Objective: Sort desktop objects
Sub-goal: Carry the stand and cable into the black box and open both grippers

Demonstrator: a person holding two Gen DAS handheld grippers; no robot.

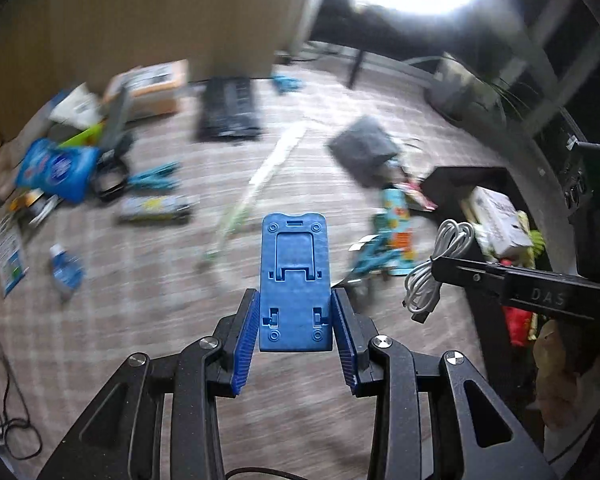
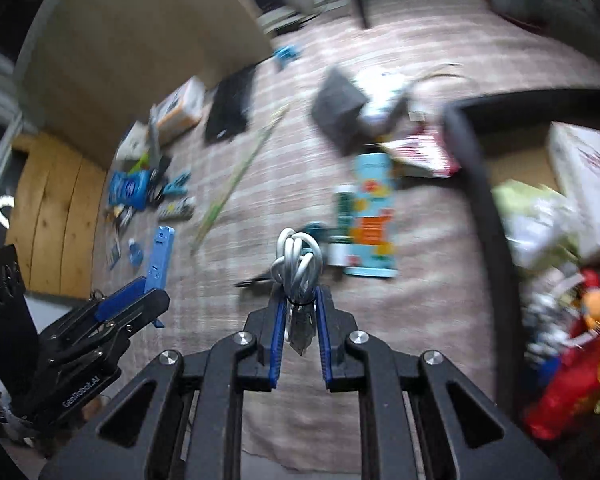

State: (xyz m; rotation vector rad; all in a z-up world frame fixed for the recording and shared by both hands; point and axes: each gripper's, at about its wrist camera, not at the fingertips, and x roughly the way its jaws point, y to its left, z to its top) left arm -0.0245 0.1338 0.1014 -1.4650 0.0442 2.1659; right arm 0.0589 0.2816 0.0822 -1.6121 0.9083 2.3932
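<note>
Left wrist view: left hand-held gripper clamps a flat blue plastic stand, moulded slots facing up, above the plaid cloth.

Right wrist view: right hand-held gripper pinches a coiled white cable, glossy loops sticking out just beyond its fingertips.

Both the left gripper and the right gripper are black linkage frames with round silver screws and ribbed blue finger pads; white "GenRobot.AI" lettering marks the left one.
</note>
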